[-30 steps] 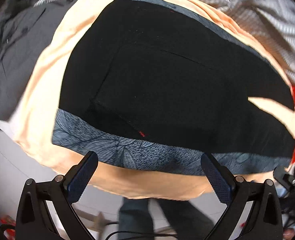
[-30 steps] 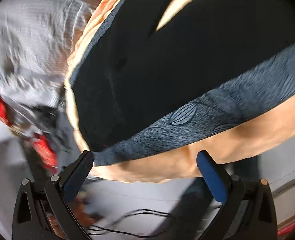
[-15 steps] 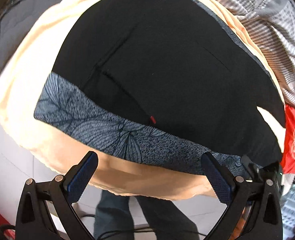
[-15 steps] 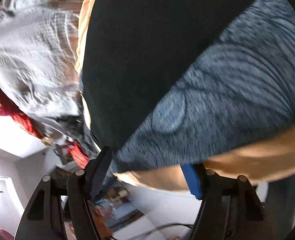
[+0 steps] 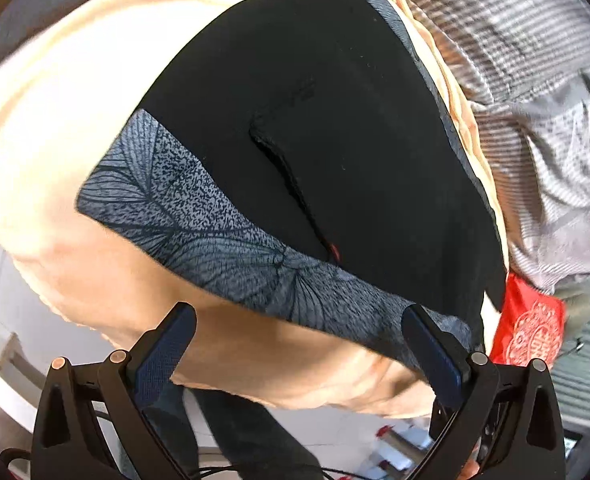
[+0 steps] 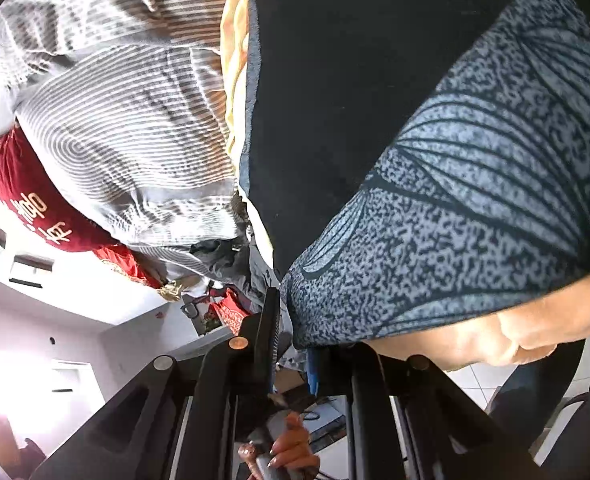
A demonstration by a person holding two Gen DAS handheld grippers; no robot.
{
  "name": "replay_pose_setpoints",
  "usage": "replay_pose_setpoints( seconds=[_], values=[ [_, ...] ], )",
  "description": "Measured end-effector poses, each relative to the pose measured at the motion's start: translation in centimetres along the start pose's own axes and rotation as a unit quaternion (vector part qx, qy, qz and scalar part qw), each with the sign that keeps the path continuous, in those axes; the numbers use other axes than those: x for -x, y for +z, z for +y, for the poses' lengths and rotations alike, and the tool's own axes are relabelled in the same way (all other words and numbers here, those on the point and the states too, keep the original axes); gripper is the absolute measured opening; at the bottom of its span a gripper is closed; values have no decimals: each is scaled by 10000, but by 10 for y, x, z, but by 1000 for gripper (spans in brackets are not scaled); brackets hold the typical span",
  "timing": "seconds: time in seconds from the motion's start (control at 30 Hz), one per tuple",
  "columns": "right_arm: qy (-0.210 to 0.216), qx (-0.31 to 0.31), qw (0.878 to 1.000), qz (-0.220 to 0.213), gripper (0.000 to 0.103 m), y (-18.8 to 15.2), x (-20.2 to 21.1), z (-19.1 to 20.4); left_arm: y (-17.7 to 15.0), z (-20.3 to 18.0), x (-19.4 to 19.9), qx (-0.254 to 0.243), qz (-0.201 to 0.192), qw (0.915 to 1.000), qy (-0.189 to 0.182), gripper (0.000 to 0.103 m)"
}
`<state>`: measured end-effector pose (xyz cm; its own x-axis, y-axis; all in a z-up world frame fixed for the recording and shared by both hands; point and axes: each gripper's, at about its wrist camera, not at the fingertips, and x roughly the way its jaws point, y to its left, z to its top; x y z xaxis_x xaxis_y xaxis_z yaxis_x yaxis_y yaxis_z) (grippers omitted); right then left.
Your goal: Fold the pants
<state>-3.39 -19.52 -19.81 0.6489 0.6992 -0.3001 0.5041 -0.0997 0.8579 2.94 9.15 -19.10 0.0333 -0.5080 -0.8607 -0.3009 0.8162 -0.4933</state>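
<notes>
The black pants (image 5: 355,128) lie flat on a peach cloth (image 5: 55,112), with a blue-grey leaf-patterned waistband (image 5: 231,248) along the near edge. A pocket seam runs down the black fabric. My left gripper (image 5: 295,344) is open, its blue pads spread just below the waistband, touching nothing. In the right wrist view the waistband (image 6: 475,208) fills the right side. My right gripper (image 6: 295,344) is shut on the waistband's corner at the pants' edge.
A grey striped garment (image 5: 535,92) and red fabric with a pattern (image 5: 531,332) lie to the right of the pants. In the right wrist view the striped cloth (image 6: 127,128) and red cloth (image 6: 35,208) sit left. A person's legs stand below the table edge.
My right gripper has closed from wide open onto the waistband corner. My left gripper has moved closer to the waistband and stayed open.
</notes>
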Motion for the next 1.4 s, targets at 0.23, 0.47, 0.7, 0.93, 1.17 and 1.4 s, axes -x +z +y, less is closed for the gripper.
replay_pose_setpoints(
  seconds=[0.23, 0.47, 0.7, 0.93, 1.17, 1.4],
  values=[
    [-36, 96, 9999, 102, 13, 1, 2, 8, -3, 7, -20, 444, 151, 9983, -334, 103],
    [-121, 146, 9996, 188, 13, 5, 1, 7, 15, 3, -22, 487, 81, 9974, -532, 38],
    [-319, 241, 9992, 54, 13, 0, 9, 18, 19, -29, 11, -518, -91, 9986, 37, 18],
    [-494, 991, 9939, -5, 13, 22, 14, 88, 41, -84, 56, -1377, -273, 9901, -18, 18],
    [-910, 1393, 9854, 361, 13, 104, -19, 135, 106, -138, 41, -1756, -633, 9824, 98, 19],
    [-1599, 1584, 9702, 901, 13, 207, -86, 138, 187, -168, -18, -1532, -1205, 9784, 694, 34]
  ],
)
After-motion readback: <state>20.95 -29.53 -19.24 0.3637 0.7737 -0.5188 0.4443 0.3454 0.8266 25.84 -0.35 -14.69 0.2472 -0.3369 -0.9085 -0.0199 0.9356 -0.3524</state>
